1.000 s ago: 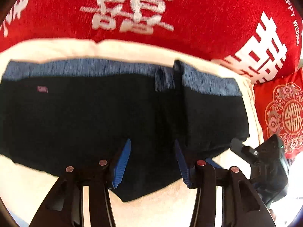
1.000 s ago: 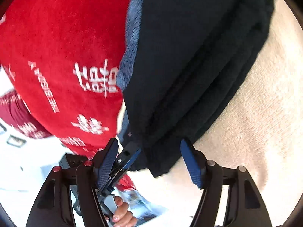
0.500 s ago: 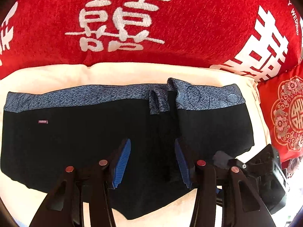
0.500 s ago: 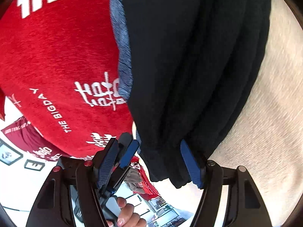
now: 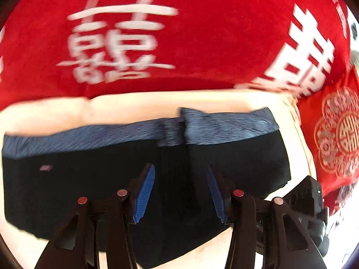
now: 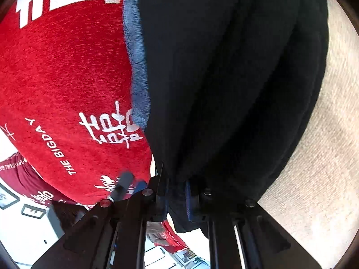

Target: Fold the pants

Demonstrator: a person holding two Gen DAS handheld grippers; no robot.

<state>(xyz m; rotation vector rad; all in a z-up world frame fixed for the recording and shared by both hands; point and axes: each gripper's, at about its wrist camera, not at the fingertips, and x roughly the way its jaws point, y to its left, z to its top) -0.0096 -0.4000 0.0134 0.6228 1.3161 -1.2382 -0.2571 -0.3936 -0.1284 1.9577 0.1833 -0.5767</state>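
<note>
The right claw [image 6: 176, 198] has just been closing and now pinches the black pants' [image 5: 89, 186] soft, limp edge; the left claw [image 5: 179, 192] hovers released above them.

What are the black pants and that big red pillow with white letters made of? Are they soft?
The black pants with the blue-grey waistband look like soft knit cloth, matte, draping in loose folds; the band looks speckled. The big red pillow with white letters seems fuzzy, like velvety plush, though blur makes that unsure. Both look soft.
</note>
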